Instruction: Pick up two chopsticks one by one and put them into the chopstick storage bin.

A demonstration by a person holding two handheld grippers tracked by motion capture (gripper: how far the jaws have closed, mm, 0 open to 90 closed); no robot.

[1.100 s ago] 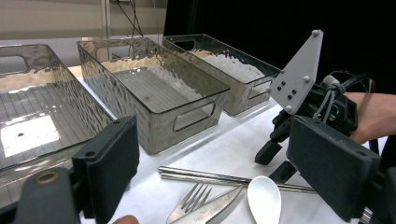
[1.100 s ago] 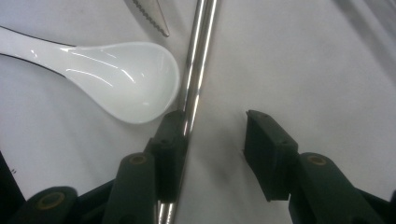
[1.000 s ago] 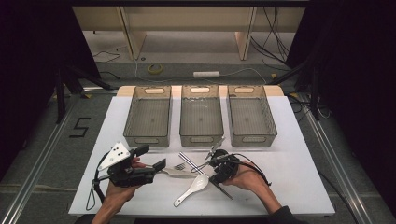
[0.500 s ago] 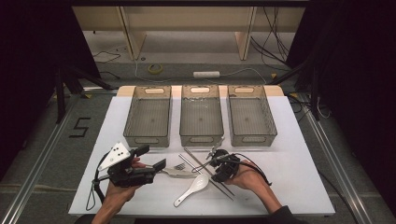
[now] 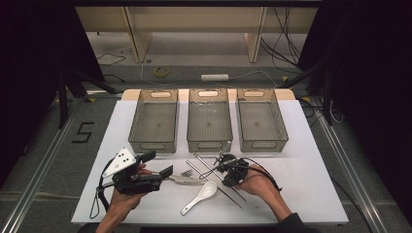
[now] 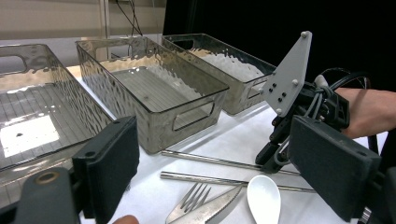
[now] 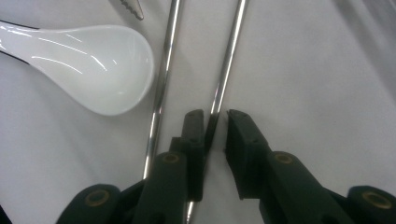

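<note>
Jaws of the right gripper [image 7: 215, 122] straddle one chopstick [image 7: 226, 60], not yet clamped; spoon [image 7: 88, 65] just left; left gripper [image 6: 224, 154] gapes wide.

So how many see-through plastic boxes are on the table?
3, in a row at the white table's far side: left clear plastic bin, middle one, right one. None looks hidden.

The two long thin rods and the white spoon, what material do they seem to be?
The rods look like polished metal, likely steel: thin bright reflections run along them. The white spoon looks like glazed ceramic, perhaps melamine: it is opaque, thick-walled and glossy with soft highlights.
</note>
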